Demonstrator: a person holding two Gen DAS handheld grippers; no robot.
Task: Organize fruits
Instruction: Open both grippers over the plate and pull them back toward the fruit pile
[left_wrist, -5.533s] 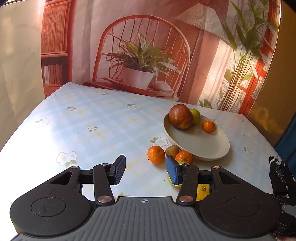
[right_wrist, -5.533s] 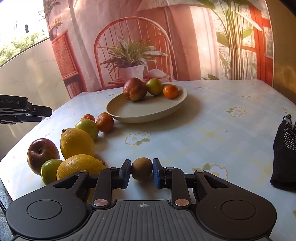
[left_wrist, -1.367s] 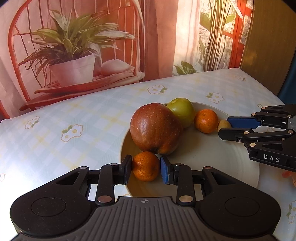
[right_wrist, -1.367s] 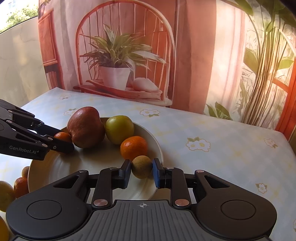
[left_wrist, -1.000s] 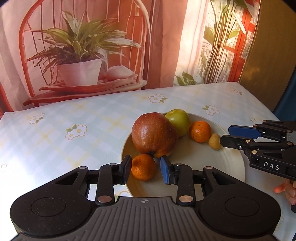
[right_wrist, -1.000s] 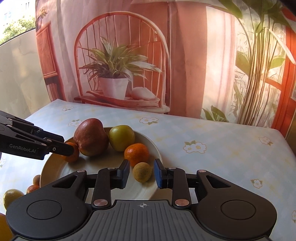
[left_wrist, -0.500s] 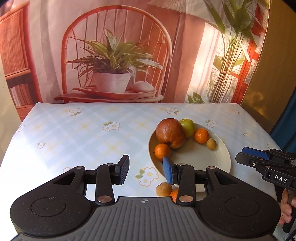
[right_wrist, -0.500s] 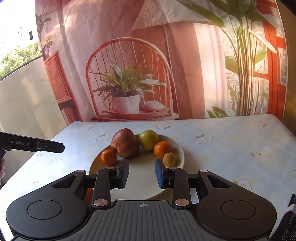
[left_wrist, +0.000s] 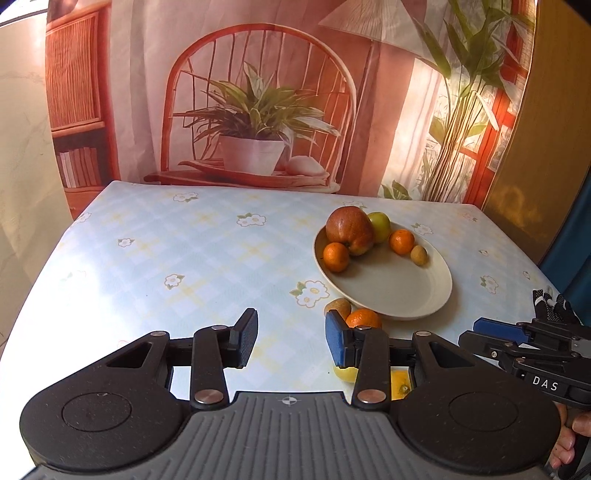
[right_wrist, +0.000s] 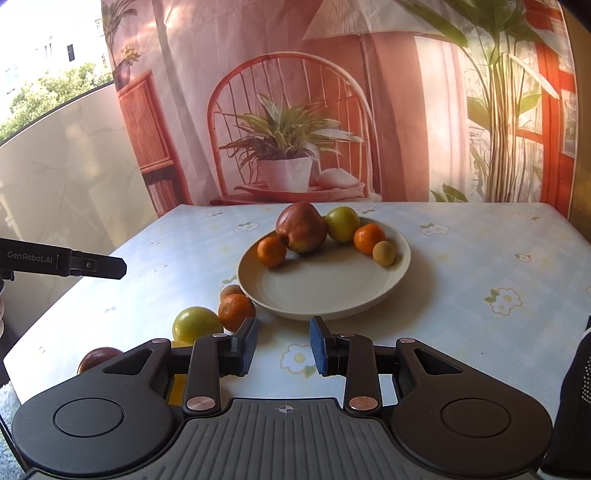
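Both grippers hung empty over the table.

The left gripper (left_wrist: 290, 338) and right gripper (right_wrist: 283, 346) gaped wide; nearby lay a loose tangerine (right_wrist: 235, 311), beyond it the plate (right_wrist: 317, 291) holding a red apple (right_wrist: 301, 226).

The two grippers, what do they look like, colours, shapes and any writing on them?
Both are matte black plastic with a ribbed grey body, round discs at each side and copper-coloured rivets on the linkages. The left gripper has one black and one blue pad on its fingers; its side reads GenRobot.AI. The right gripper has blue pads and is marked DAS.
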